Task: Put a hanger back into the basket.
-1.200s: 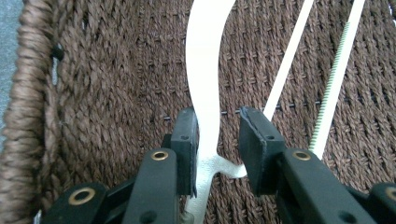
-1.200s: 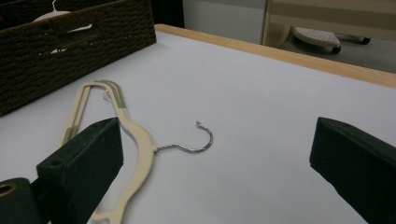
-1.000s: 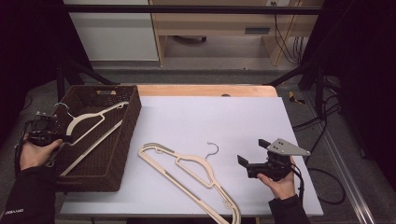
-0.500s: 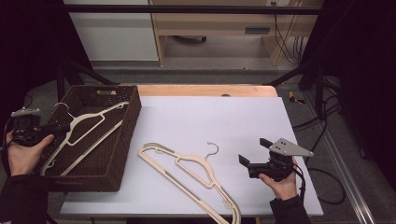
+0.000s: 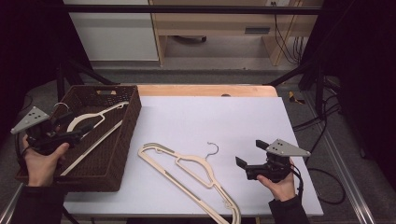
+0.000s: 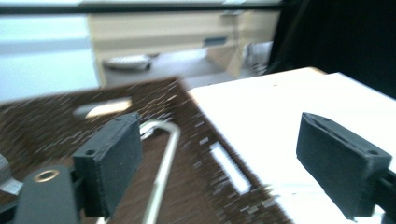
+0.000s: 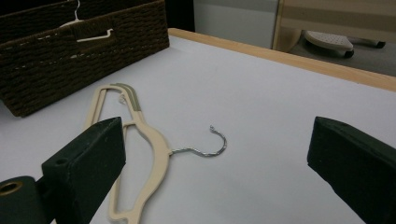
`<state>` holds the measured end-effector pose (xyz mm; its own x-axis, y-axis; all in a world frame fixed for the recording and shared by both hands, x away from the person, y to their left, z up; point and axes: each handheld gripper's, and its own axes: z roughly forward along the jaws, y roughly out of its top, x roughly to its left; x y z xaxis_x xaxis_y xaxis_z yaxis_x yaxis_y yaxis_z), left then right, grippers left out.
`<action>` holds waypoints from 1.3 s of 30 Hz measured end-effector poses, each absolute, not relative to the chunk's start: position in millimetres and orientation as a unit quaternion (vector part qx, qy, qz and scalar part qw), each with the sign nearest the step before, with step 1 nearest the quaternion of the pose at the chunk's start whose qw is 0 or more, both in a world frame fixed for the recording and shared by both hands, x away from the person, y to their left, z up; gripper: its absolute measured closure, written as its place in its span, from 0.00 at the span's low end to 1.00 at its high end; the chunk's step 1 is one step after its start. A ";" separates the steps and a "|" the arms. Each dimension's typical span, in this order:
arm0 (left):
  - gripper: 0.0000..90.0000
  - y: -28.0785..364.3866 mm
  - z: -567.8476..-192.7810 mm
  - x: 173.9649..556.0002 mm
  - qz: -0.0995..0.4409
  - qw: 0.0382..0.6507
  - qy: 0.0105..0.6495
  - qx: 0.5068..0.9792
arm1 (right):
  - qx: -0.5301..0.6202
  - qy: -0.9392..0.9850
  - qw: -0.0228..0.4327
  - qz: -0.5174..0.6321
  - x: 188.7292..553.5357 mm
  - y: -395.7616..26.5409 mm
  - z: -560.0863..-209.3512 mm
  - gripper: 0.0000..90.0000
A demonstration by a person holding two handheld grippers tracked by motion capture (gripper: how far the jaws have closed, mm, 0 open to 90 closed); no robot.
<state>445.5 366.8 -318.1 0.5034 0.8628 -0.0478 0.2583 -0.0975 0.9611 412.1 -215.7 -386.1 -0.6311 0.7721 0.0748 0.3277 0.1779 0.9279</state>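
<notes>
The left gripper (image 5: pixel 77 133), jaws just opened and empty, hovers over the basketed hanger (image 5: pixel 95 122); the right gripper (image 5: pixel 248 155), jaws apart, faces the surface's hanger (image 5: pixel 189 170).

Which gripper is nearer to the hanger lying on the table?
Right. The right gripper sits just beside the hanger on the table, near its hook. The left gripper is over the basket, farther away.

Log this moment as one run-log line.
left gripper: fingers just opened, empty | hanger in basket: released | right gripper: open | second hanger: on table
</notes>
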 end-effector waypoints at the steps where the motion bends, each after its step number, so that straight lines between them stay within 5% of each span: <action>1: 0.14 358.0 -317.8 441.9 0.281 0.541 0.399 0.685 | 0.372 0.738 0.212 0.522 411.9 -215.5 -386.0 0.05; 19: 0.08 264.5 -360.8 418.5 0.218 0.545 0.330 0.739 | 0.375 0.749 0.187 0.513 411.1 -205.9 -395.2 0.06; 39: 0.09 229.1 -388.9 412.8 0.181 0.525 0.312 0.771 | 0.376 0.793 0.128 0.461 412.1 -176.9 -425.1 0.14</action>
